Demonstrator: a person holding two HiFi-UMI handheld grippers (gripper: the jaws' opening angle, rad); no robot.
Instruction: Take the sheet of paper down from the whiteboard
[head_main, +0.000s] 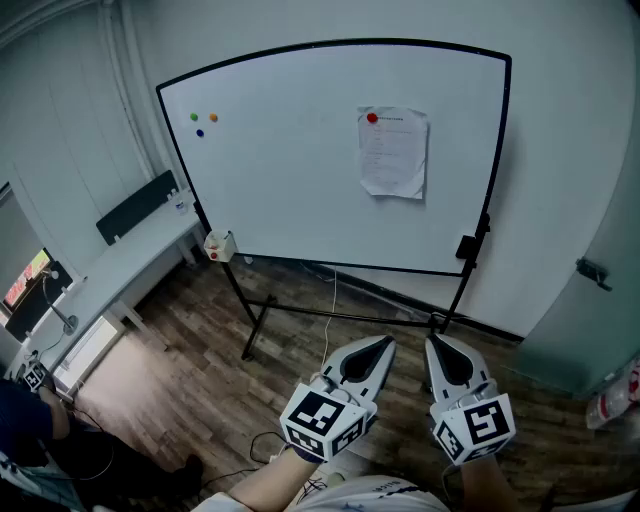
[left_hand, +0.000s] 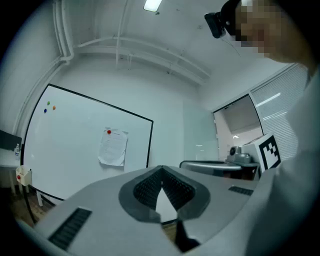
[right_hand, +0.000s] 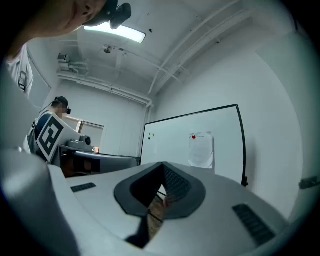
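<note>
Sheet of paper (head_main: 393, 152): I see it hanging near the upper right corner of the whiteboard (head_main: 280, 190), pinned at its top left by a red magnet (head_main: 372, 118).
Left gripper (head_main: 384, 343): my jaws are pressed together with nothing between them, well apart from the board.
Right gripper (head_main: 433, 343): jaws likewise together and empty, just beside the left one.
Small magnets (head_main: 203, 121): green, orange and blue, near the board's upper left corner.
</note>
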